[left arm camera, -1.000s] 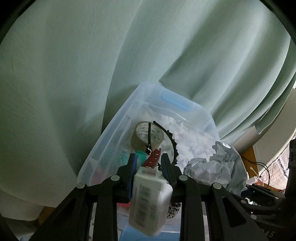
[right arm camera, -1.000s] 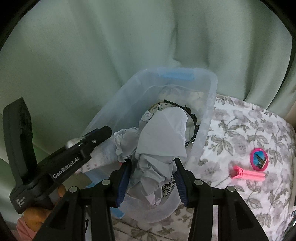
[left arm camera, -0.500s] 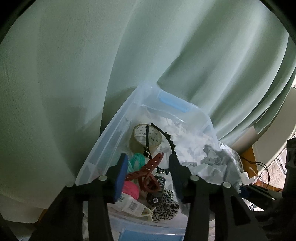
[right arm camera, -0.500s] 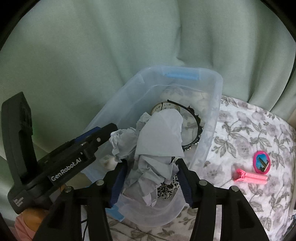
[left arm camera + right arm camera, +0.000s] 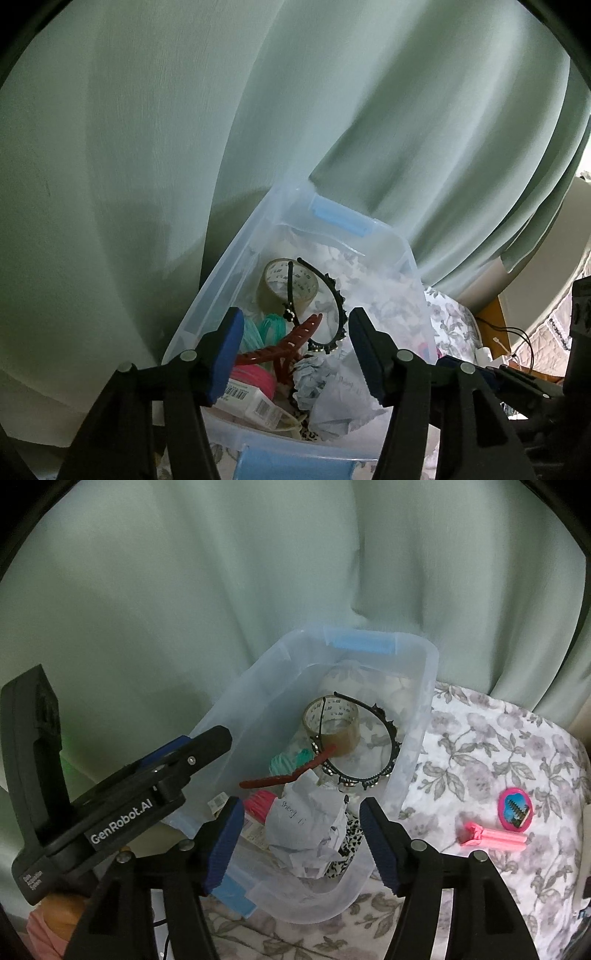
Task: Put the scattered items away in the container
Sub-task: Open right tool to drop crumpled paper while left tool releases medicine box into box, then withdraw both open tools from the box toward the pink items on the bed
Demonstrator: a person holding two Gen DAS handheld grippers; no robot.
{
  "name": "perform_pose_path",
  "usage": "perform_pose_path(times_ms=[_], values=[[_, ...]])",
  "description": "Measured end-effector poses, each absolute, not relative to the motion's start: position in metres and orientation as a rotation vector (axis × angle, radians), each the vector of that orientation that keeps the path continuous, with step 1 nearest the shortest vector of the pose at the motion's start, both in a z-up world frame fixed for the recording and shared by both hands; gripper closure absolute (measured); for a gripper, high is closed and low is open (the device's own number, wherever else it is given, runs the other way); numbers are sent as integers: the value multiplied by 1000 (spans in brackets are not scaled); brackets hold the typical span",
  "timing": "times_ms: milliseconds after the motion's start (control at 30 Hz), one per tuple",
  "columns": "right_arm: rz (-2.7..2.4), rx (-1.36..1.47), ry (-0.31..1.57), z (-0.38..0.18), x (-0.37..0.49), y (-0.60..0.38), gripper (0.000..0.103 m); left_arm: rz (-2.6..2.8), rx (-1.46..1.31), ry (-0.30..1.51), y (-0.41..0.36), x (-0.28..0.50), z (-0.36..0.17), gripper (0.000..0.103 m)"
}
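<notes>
Both grippers — left gripper, right gripper — are opening, nothing between the pads, hovering over the translucent plastic bin. Crumpled white paper is lying inside: light, soft, graspable anywhere. Only the right view is showing the stiff pink clip and pink oval magnet outside on the floral cloth — pinch across their narrow sides.

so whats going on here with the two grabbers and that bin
A person is tidying loose items into a clear plastic bin on a floral cloth. Both tools, left and right, hang over it, jaws opening, gripping nothing. Crumpled paper and a barcoded white box lie inside. A pink clip and a round pink mirror are outside on the cloth.
</notes>
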State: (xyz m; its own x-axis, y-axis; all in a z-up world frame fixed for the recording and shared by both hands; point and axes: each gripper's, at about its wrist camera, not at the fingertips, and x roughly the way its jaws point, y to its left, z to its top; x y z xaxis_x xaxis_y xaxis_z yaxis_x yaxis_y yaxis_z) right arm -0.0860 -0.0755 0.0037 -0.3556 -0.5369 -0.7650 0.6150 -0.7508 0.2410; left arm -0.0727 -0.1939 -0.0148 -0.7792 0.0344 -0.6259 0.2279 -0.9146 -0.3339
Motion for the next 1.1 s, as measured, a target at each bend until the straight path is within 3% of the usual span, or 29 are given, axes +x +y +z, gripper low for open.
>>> perform_pose_path(times_ms=[467,1100], values=[[-2147,1085,98,30,-65,-61,34,-2848,924,546,-177,-53,19,42],[-2241,945,-64,68,-35,31,34,-2962,880,300,-83,-37,72,41]])
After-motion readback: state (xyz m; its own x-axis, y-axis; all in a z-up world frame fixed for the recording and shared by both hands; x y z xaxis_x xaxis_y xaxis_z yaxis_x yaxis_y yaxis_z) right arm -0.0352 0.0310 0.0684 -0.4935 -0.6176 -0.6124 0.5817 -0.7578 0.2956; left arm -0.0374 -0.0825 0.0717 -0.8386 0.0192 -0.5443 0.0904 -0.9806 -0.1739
